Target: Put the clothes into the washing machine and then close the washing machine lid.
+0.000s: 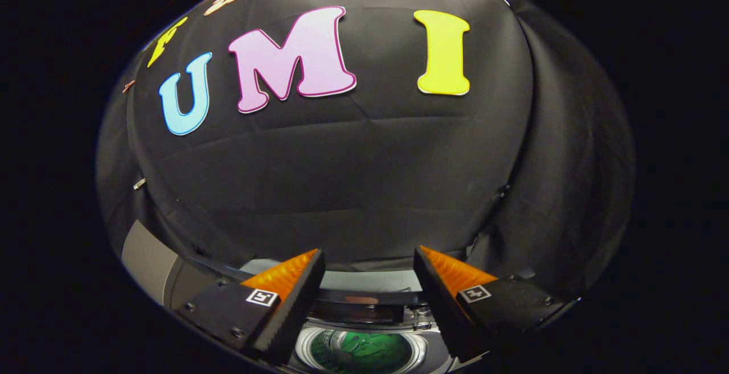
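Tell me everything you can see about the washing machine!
The washing machine sits low, under and beyond the open gripper, whose fingers hold nothing. Its body looks grey, against the black cloth wall. The round drum is open, with a shiny pale rim and something green inside. A dark raised part, perhaps the lid, stands behind it.

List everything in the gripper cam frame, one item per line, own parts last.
washing machine: 1, grey body, below and beyond the fingers, in front of the booth wall; lid looks open.
drum opening: 1, pale ring, seen between the fingers, low down.
green item: 1, green, inside the drum; looks like clothing, too dim to be sure.
booth wall: 1, black cloth, behind the machine.
gripper: 1, fingers spread apart, nothing between them, hovering above the drum opening.
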{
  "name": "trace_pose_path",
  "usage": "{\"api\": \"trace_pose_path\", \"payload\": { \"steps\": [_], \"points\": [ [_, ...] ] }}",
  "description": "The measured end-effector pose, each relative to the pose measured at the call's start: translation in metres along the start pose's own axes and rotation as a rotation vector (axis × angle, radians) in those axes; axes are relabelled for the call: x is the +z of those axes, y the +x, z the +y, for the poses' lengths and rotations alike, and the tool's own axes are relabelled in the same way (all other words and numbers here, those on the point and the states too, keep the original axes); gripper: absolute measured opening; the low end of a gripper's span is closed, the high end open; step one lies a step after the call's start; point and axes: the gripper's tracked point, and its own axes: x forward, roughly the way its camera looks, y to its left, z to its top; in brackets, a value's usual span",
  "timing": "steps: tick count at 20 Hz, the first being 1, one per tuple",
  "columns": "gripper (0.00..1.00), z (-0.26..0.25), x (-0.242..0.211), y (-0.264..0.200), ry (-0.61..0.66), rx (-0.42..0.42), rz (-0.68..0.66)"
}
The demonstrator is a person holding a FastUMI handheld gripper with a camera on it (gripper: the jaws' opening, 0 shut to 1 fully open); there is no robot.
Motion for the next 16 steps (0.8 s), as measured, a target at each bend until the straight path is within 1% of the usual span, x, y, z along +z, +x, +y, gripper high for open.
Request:
{"api": "trace_pose_path", "payload": {
  "steps": [1, 4, 10, 13, 16],
  "points": [
    [1.0, -0.001, 0.002, 0.0, -0.002, 0.001, -0.001],
    [1.0, -0.003, -0.001, -0.004, -0.007, 0.003, 0.017],
    [1.0, 0.001, -0.003, -0.009, -0.028, 0.03, 0.011],
    [1.0, 0.008, -0.009, -0.027, -0.037, 0.044, 0.024],
    [1.0, 0.01, -0.025, -0.048, -0.043, 0.043, 0.006]
  ]
}}
